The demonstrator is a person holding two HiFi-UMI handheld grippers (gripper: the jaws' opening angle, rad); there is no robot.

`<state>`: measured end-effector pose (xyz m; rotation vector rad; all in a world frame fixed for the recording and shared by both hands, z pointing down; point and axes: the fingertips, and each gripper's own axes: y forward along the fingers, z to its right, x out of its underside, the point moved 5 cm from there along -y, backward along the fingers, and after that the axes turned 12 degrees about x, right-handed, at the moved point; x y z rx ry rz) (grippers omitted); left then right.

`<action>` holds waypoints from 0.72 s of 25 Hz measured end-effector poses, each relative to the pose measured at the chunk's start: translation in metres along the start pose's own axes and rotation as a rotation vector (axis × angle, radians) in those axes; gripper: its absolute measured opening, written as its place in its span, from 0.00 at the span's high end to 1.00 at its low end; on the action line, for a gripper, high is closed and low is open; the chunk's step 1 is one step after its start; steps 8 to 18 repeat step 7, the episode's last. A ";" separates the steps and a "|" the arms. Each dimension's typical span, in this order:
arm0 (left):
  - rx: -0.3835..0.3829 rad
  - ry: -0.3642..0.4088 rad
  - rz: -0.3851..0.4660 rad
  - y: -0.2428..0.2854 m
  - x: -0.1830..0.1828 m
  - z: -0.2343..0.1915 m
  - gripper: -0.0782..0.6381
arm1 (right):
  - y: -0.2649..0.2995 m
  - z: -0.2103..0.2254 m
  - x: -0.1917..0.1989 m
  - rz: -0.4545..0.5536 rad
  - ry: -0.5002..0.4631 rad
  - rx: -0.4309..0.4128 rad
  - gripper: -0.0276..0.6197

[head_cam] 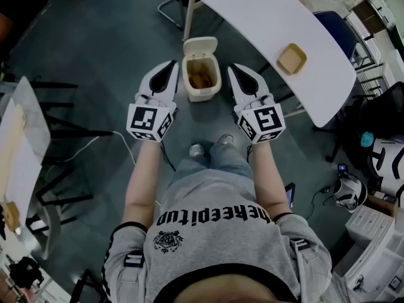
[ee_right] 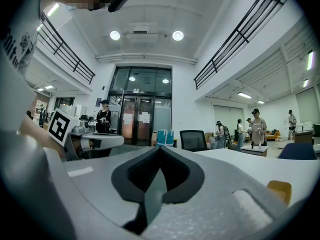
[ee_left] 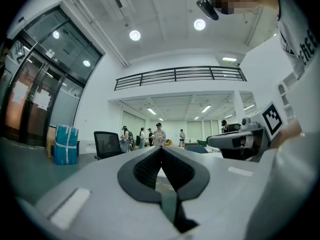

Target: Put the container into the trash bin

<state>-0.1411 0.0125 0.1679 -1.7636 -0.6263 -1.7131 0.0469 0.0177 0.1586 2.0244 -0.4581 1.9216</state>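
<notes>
Closest to the lens is the person's grey shirt (head_cam: 214, 232), with both forearms reaching out level over the floor (head_cam: 107, 49). Left tongs (head_cam: 170, 64) and right tongs (head_cam: 232, 69) are both pressed shut with nothing between them. They flank the trash bin (head_cam: 203, 94), which stands on the floor with its lid (head_cam: 201, 45) tipped back and some brownish stuff inside (what it is I cannot tell). One container (head_cam: 292, 59) — a shallow tan square tray — sits on the white desk (head_cam: 252, 17), off to the right of the right tongs and well apart from the bin. It looks light and thin-walled, probably pulp or paper: stiff enough to lift by one edge, yet apt to buckle under a hard squeeze. The best hold is likely across a side wall, one jaw inside the rim and one outside, closed gently.
</notes>
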 end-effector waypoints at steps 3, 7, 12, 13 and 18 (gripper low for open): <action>0.001 -0.002 0.004 -0.001 -0.001 -0.002 0.88 | 0.001 -0.001 -0.001 0.002 0.000 0.002 0.96; -0.004 -0.006 0.008 -0.004 0.000 -0.006 0.88 | 0.004 -0.004 -0.002 0.008 -0.004 0.003 0.96; -0.004 -0.006 0.008 -0.004 0.000 -0.006 0.88 | 0.004 -0.004 -0.002 0.008 -0.004 0.003 0.96; -0.004 -0.006 0.008 -0.004 0.000 -0.006 0.88 | 0.004 -0.004 -0.002 0.008 -0.004 0.003 0.96; -0.004 -0.006 0.008 -0.004 0.000 -0.006 0.88 | 0.004 -0.004 -0.002 0.008 -0.004 0.003 0.96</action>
